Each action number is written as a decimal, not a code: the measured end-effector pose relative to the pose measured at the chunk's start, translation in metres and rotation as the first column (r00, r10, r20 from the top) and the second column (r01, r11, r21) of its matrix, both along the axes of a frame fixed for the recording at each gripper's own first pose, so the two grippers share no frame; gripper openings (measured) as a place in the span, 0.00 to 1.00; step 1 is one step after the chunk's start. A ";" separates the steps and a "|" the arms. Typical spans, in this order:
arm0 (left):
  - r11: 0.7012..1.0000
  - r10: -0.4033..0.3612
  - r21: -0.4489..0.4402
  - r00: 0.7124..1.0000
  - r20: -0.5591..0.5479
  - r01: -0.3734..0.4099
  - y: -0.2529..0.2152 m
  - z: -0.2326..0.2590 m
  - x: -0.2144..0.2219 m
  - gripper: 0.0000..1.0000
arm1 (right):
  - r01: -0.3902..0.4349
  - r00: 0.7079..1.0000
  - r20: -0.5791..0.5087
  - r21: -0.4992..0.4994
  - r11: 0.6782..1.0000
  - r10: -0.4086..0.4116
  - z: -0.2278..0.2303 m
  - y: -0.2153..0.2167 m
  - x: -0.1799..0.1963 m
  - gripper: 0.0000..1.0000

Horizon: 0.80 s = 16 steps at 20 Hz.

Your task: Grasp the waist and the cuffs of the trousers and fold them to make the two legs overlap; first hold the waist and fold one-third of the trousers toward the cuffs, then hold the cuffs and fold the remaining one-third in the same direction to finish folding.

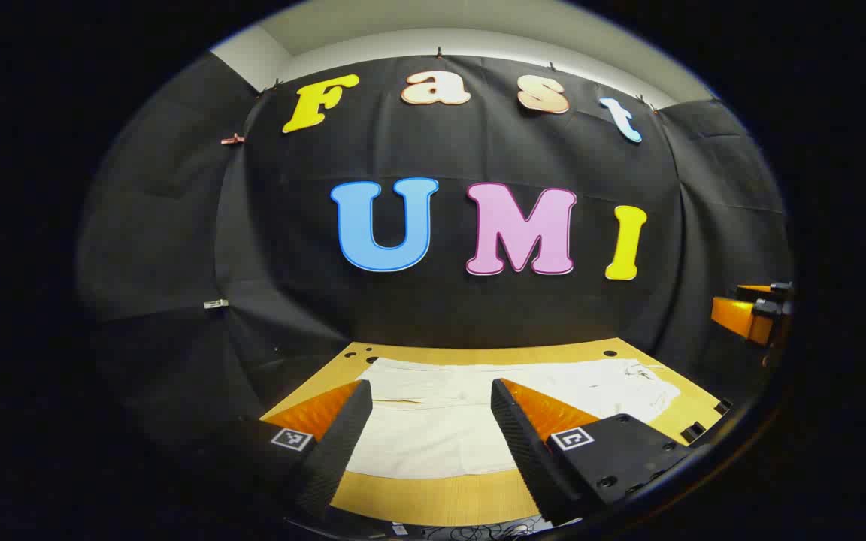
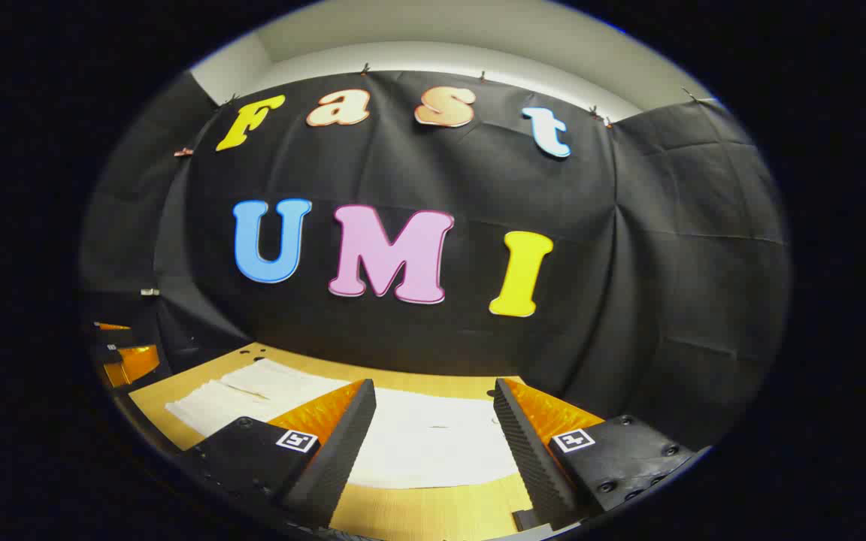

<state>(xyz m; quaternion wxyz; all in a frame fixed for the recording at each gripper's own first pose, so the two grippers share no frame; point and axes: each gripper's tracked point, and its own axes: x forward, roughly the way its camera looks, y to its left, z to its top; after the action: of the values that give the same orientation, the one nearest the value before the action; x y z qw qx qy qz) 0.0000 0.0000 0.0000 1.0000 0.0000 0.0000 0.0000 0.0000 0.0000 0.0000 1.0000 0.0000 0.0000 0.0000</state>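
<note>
White trousers lie flat on the wooden table, spread left to right. In the left gripper view their crumpled waist end with a drawstring lies at the right. My left gripper hovers open above the trousers' left part, holding nothing. In the right gripper view the trousers stretch off to the left, where the two legs lie side by side. My right gripper is open over the nearer end, nothing between its fingers. Each gripper appears at the edge of the other's view: right gripper, left gripper.
The black cloth wall rises right behind the table's far edge. Small holes dot the tabletop near the back. Dark clips sit on the table's right edge. A strip of bare wood runs along the front.
</note>
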 end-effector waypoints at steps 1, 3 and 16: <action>1.000 -0.010 -0.005 1.000 0.002 0.010 -0.004 0.001 0.005 0.99 | -0.009 1.000 -0.005 -0.002 1.000 0.009 -0.003 0.004 0.009 0.97; 1.000 -0.027 0.005 1.000 -0.014 0.027 -0.012 -0.002 0.020 0.99 | -0.019 1.000 0.002 -0.009 1.000 0.019 -0.005 0.005 0.028 0.97; 0.987 -0.114 0.108 0.991 -0.075 0.121 -0.062 -0.004 0.127 0.98 | -0.012 0.999 -0.030 -0.063 0.998 0.011 -0.042 -0.039 0.129 0.97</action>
<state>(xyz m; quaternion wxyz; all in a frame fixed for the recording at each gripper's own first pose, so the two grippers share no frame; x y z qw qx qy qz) 0.1271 -0.0621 -0.0039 0.9961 0.0563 0.0345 -0.0590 0.1292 -0.0388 -0.0415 0.9994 -0.0315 0.0149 0.0057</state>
